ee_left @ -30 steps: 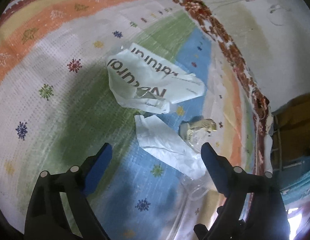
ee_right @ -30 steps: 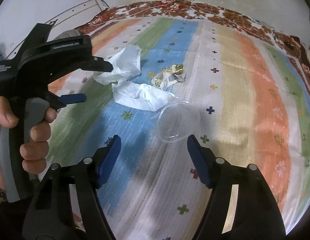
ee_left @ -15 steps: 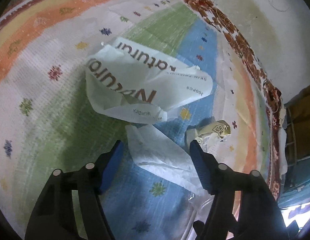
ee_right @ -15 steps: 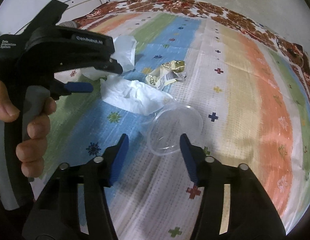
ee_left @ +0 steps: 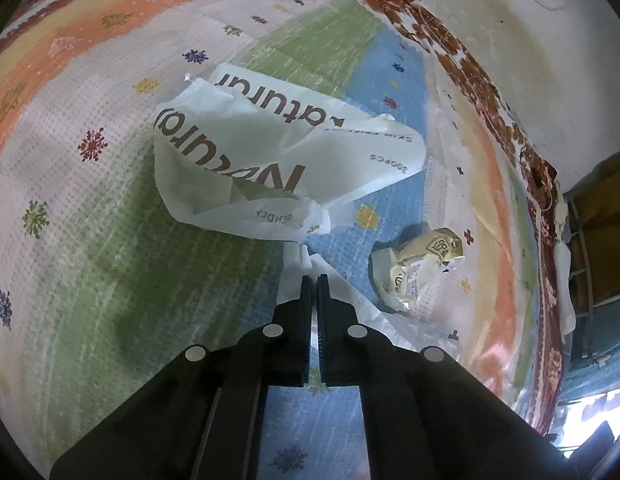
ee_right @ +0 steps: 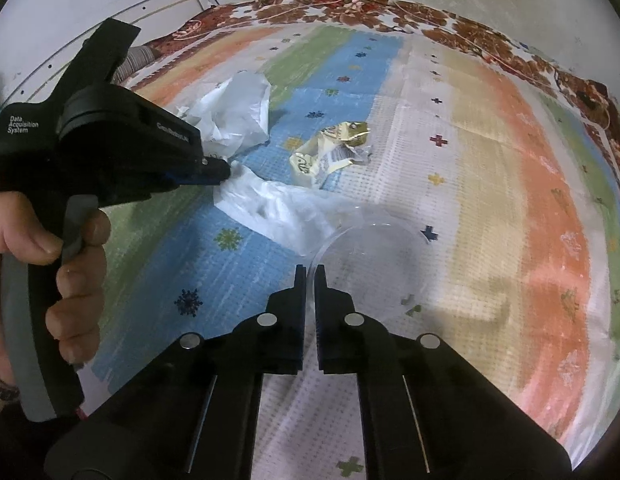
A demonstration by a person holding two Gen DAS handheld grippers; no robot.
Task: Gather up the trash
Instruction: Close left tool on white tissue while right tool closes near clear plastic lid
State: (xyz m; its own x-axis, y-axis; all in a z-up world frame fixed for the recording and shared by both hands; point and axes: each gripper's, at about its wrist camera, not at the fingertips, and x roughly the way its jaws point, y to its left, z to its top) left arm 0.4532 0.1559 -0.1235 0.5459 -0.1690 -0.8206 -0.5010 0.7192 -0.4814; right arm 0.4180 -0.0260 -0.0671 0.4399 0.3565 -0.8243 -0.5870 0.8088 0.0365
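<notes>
We have our left gripper (ee_left: 314,280) clamped on the crumpled white tissue (ee_right: 270,208), which lies on the striped mat (ee_right: 510,200) just below the untouched white printed plastic bag (ee_left: 270,160). The yellow crumpled wrapper (ee_left: 414,268) lies loose nearby. On the right, our right gripper (ee_right: 309,270) pinches the clear plastic lid (ee_right: 374,256) by its rim. Nothing looks collected yet.

A bed (ee_right: 490,184) with a striped sheet holds the trash. A white tissue (ee_right: 270,208) lies on the blue stripe. Just behind the tissue sits a crumpled white bag (ee_left: 270,160) with brown letters. Near the tissue, to its right, lies a yellow wrapper (ee_left: 418,268). A clear plastic lid (ee_right: 374,256) rests on the tissue's near edge.
</notes>
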